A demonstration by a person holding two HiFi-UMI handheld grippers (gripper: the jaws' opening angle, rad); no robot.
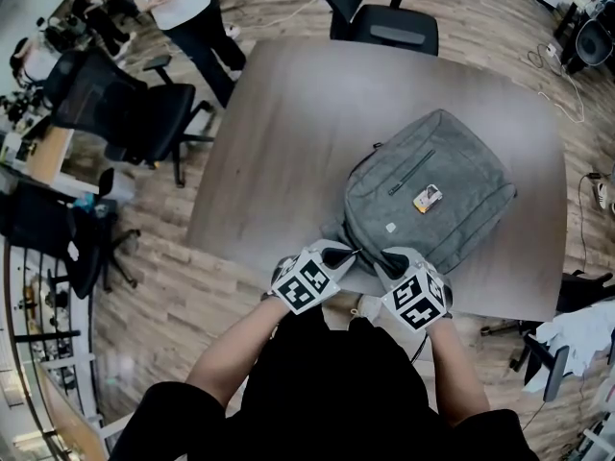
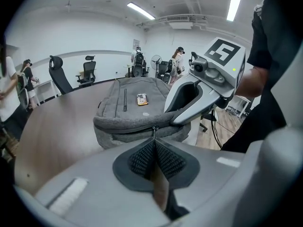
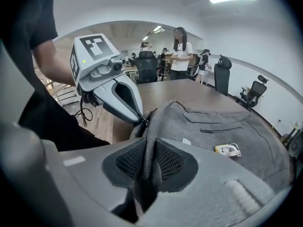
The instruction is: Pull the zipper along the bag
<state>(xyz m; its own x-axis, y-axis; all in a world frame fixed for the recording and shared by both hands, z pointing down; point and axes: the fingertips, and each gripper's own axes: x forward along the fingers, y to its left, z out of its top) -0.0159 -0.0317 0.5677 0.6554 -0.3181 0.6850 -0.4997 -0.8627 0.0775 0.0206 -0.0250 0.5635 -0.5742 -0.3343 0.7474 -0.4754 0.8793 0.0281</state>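
Head view looks steeply down; both gripper views closely face the bag [image 1: 461, 176].

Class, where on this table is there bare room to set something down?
Free: the table left of the backpack, and the far strip before the black chair. Crowded: the near edge, where left tongs pinch the zipper pull and right tongs clamp the backpack.

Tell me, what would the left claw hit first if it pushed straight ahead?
The grey backpack: the left claw pinches its zipper pull, and the bag's near edge lies directly ahead.
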